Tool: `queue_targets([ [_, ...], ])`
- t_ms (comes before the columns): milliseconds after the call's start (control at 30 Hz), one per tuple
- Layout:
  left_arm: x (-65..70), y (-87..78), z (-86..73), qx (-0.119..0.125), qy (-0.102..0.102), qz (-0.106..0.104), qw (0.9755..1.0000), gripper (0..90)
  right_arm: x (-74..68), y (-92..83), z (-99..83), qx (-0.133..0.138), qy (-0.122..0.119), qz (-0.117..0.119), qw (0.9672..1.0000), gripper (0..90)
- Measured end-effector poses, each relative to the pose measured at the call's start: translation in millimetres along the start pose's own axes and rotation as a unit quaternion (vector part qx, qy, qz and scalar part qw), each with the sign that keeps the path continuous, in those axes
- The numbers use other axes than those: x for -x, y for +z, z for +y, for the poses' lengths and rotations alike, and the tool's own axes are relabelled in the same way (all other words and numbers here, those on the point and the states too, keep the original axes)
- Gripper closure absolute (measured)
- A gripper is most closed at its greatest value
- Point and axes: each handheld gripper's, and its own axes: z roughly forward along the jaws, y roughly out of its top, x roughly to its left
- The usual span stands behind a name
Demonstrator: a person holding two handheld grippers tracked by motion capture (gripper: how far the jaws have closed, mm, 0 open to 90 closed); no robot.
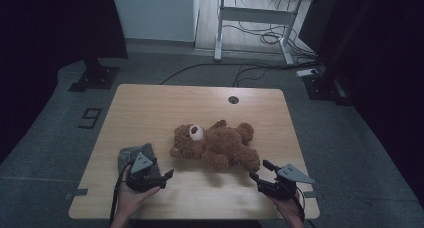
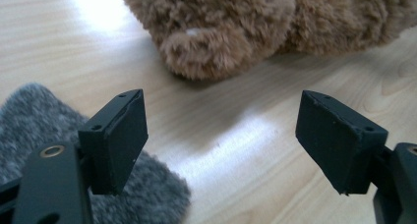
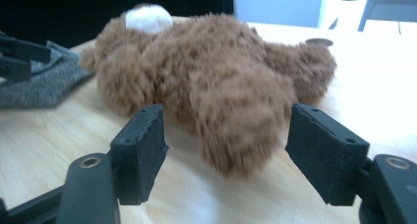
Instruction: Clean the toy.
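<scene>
surface: pale wood-grain table, rounded corners; grey floor
teddy bear: fuzzy brown plush, lying mid-table
cloth: grey, nubby, front-left
left gripper: jaws apart, empty
right gripper: jaws apart, bear's leg just ahead

A fluffy brown teddy bear with a white snout lies on its back near the middle of the table, head toward the left. Just left of its head rests a crumpled grey fuzzy cloth.
</scene>
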Motion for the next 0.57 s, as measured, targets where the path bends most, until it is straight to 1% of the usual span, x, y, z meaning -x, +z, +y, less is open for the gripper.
queue_targets([
  [133, -1.1, -0.8, -4.8, -0.005, -0.001, -0.004, 1.0000, 19.9, 1.1, -8.4, -10.7, -0.007, -0.005, -0.008, 0.9999, 29.0],
  [200, -2.4, -0.7, -6.3, -0.005, -0.007, -0.009, 0.9999, 19.8, 1.7, -10.7, -13.4, -0.007, -0.002, -0.012, 0.9999, 28.6],
  [267, -2.6, -0.6, -6.9, -0.005, -0.009, -0.010, 0.9999, 19.8, 1.6, -11.7, -14.8, -0.009, -0.002, -0.009, 0.9999, 28.2],
  [300, -1.9, -0.8, -8.3, -0.009, -0.007, -0.006, 0.9999, 19.8, 1.3, -11.1, -15.3, -0.013, -0.003, -0.009, 0.9999, 27.8],
  [433, -0.4, -6.7, -8.4, -0.004, -0.007, -0.006, 1.0000, 19.8, -0.1, -7.8, -18.0, -0.019, -0.005, -0.001, 0.9998, 26.7],
  [567, 0.4, -12.0, -6.9, 0.004, -0.007, -0.004, 1.0000, 19.7, -1.0, -7.6, -17.9, -0.018, -0.007, 0.004, 0.9998, 26.3],
])
